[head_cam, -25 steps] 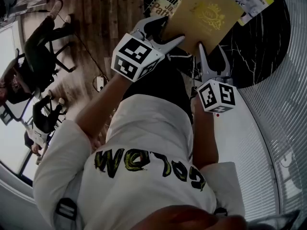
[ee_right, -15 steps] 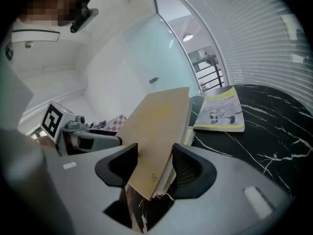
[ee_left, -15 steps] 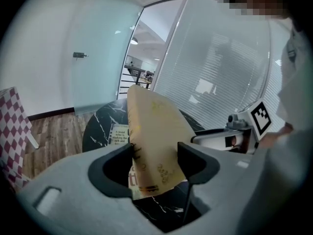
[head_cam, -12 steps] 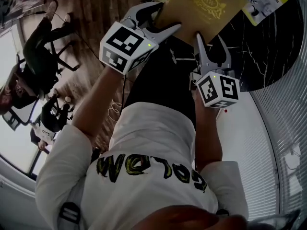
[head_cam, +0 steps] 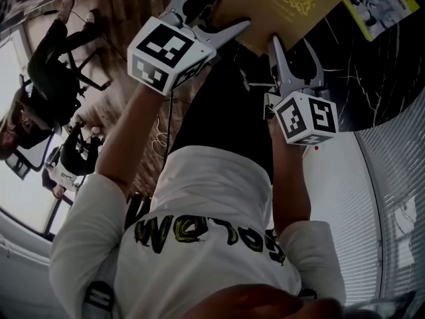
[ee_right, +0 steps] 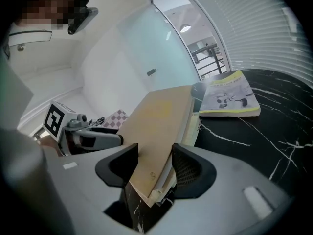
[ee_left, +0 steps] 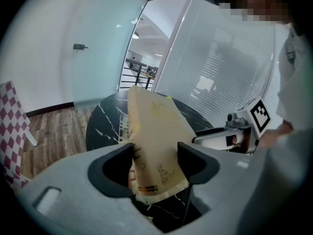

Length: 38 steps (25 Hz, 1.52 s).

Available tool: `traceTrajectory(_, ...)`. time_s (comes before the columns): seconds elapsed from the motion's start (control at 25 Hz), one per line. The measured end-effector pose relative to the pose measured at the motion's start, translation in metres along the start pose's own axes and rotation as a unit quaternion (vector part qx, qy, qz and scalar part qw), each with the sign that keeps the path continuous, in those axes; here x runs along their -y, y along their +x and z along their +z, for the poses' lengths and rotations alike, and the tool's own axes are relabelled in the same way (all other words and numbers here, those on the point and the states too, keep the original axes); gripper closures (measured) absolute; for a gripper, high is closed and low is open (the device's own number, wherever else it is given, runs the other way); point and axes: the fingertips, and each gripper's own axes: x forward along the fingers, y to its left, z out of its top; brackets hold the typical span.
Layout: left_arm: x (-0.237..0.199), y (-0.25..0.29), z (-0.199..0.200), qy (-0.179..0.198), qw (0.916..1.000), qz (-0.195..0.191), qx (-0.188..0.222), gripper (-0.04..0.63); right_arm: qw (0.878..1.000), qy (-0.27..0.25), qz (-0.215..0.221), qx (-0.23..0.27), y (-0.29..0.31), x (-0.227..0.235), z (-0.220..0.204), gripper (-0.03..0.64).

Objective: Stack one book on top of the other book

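1. Left gripper (ee_left: 155, 163) is clamping the near left corner of a tan hardback book with a gold crest (head_cam: 292, 2).
2. A printed-cover book (ee_left: 124, 126) is showing under the tan hardback's left edge, lying on the black, white-veined round table (head_cam: 372, 78). Can't tell whether the two are touching.
3. The tan hardback is hanging by the table's near edge, its long axis running straight away from both grippers.
4. Right gripper (ee_right: 154, 168) is pinching the near right corner, so neither hand is nearer.
5. A yellow-edged paperback with a cartoon cover (head_cam: 382, 2) is lying well apart, toward the table's far right edge.
6. Judgement: the target is lying ahead and beneath, not sideways.
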Motion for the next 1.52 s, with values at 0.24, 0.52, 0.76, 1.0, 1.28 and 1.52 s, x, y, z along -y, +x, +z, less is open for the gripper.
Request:
traceTrajectory(0.24, -0.01, 0.009, -0.013, -0.002, 0.9996, -0.022, -0.016, 0.302, 1.0, 0.012, -0.001, -0.018, 0.011, 0.003, -0.014, 0.397)
traceTrajectory(0.52, -0.019, 0.016, -0.024, -0.034, 0.9984, -0.044, -0.012, 0.302, 1.0, 0.007, -0.007, -0.022, 0.019, 0.003, -0.017, 0.397)
traceTrajectory(0.76, -0.025, 0.02, -0.029, -0.035, 0.9984, -0.042, -0.013, 0.302, 1.0, -0.003, -0.011, -0.024, 0.021, 0.003, -0.018, 0.405)
traceTrajectory(1.0, -0.026, 0.014, -0.024, -0.025, 0.9993, -0.026, -0.01, 0.304, 0.999, -0.01, -0.015, -0.028, 0.018, 0.003, -0.017, 0.399)
traceTrajectory(1.28, -0.012, -0.012, 0.001, -0.024, 0.9995, -0.009, 0.021, 0.304, 0.999, -0.034, -0.027, -0.006, -0.016, 0.003, 0.008, 0.396)
traceTrajectory(1.52, 0.041, -0.036, 0.042, -0.011, 0.997, -0.026, 0.073, 0.32, 0.997, -0.058, -0.032, 0.033, -0.063, -0.006, 0.043, 0.395)
